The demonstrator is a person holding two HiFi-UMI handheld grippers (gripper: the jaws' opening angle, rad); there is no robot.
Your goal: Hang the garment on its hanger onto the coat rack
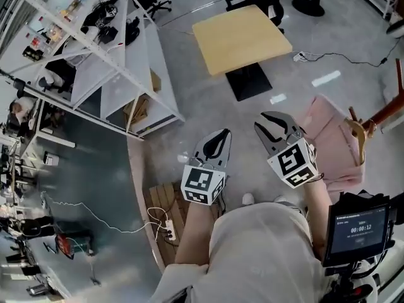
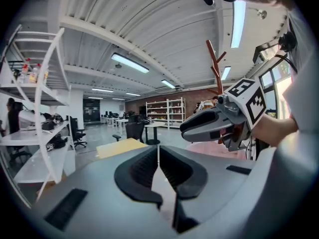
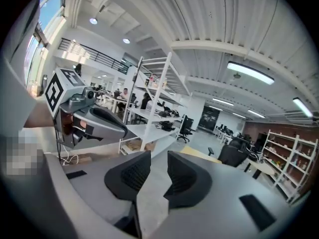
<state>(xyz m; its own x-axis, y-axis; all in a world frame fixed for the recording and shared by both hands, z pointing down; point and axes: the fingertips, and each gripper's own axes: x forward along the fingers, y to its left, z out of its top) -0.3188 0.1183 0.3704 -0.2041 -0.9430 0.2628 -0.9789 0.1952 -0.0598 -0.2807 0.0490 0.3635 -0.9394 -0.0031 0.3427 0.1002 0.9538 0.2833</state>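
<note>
- Left gripper (image 1: 222, 135) jaws together, empty; right gripper (image 1: 267, 122) jaws slightly apart, empty.
- Pink garment (image 1: 325, 137) on wooden hanger (image 1: 357, 136) sits right of the right gripper, beside coat rack (image 1: 386, 114).
- Advice: open the right jaws wider, grab the hanger near its hook, not fabric.

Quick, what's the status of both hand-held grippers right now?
Left hand-held gripper: closed, jaws together, holding nothing.
Right hand-held gripper: open, jaws slightly apart, holding nothing.

A pink garment (image 1: 325, 141) on its wooden hanger (image 1: 358, 136) lies spread out beside the reddish-brown coat rack (image 1: 386, 113).
</note>
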